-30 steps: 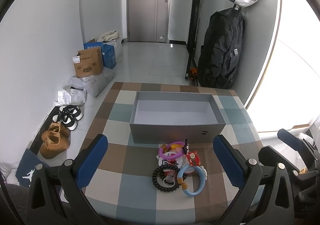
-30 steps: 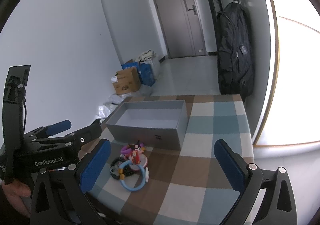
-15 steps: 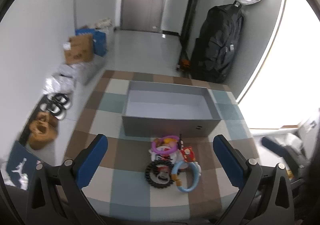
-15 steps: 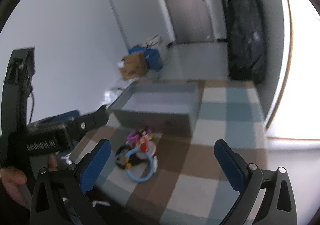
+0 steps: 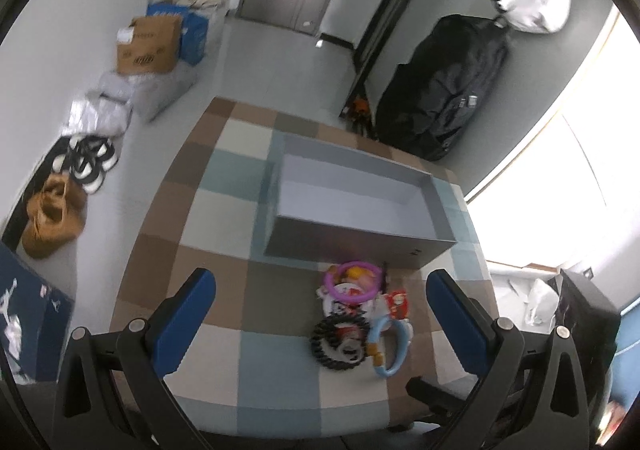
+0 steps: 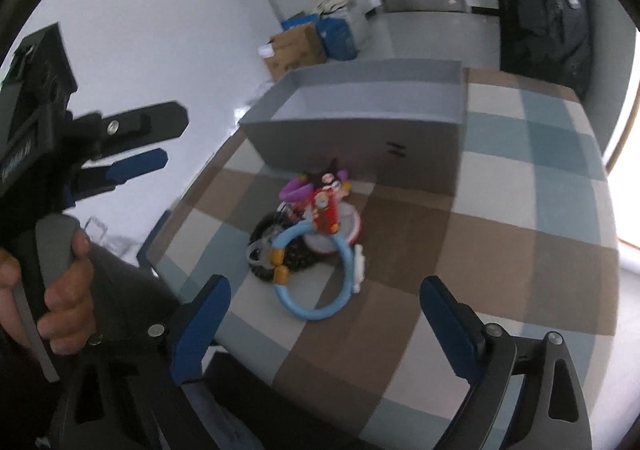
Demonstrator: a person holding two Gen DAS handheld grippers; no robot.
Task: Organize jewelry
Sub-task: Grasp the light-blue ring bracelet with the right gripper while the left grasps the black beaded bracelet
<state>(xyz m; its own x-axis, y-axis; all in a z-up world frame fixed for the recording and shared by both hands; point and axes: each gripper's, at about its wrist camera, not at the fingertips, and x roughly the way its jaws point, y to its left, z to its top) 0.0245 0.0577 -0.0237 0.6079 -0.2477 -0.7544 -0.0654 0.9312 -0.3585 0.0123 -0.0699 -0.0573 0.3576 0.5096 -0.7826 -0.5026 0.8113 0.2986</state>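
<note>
Bracelets (image 5: 360,314) lie heaped just before the box (image 5: 352,210), none yet moved. Both hand-held grippers, left (image 5: 320,314) and right (image 6: 324,314), are spread and empty; next comes descent onto one ring.

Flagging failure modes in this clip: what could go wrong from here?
The bracelets lie tangled: the blue ring overlaps the black one and the red charm, so a grab may drag several at once. The pile sits close to the box wall, so a finger may catch it. Both views are blurred, so aim may suffer.
</note>
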